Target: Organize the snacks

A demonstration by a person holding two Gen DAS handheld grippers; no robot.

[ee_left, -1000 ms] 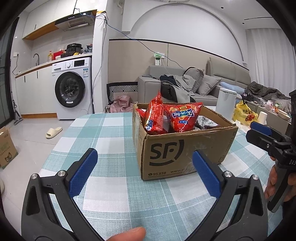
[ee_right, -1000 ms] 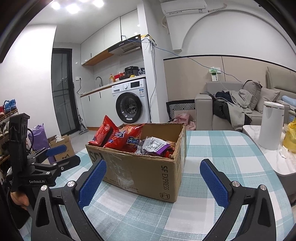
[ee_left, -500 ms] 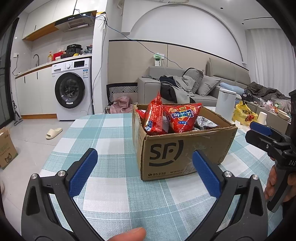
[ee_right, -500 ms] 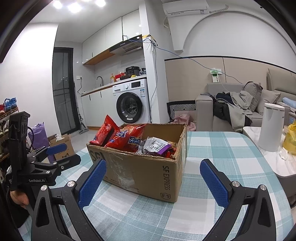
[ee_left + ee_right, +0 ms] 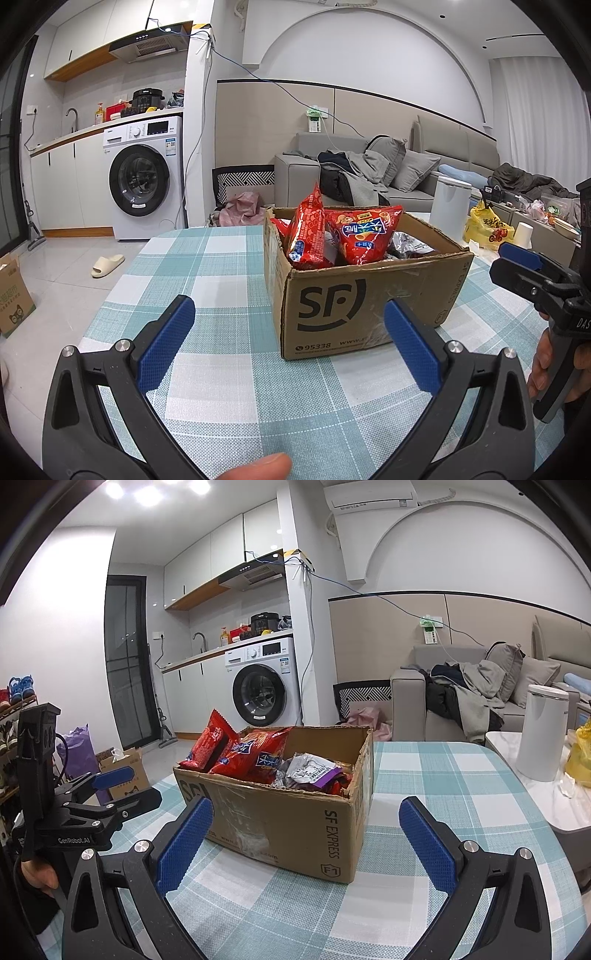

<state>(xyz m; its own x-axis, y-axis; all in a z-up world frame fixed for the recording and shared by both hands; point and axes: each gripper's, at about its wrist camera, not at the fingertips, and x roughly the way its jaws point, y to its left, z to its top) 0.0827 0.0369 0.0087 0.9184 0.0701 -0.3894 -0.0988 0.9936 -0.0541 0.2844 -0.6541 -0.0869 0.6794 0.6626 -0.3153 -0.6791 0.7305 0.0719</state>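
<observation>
An open cardboard SF box (image 5: 369, 299) stands on the checked tablecloth (image 5: 207, 266); it also shows in the right wrist view (image 5: 295, 823). Red snack bags (image 5: 360, 236) stand upright in its near-left end, and a silver and purple packet (image 5: 310, 770) lies further inside. My left gripper (image 5: 288, 347) is open and empty, just short of the box's front face. My right gripper (image 5: 306, 842) is open and empty, facing the box's corner. Each gripper shows in the other's view, the right one (image 5: 532, 273) and the left one (image 5: 110, 786).
A white cylindrical bin (image 5: 543, 731) and a yellow bag (image 5: 487, 230) stand to the right of the table. A washing machine (image 5: 144, 181), a sofa with clothes (image 5: 369, 173) and a slipper (image 5: 107, 264) are behind. A small carton (image 5: 13, 295) sits on the floor at left.
Almost nothing has moved. The right wrist view has drifted slightly, and both grippers stay open and empty before the box.
</observation>
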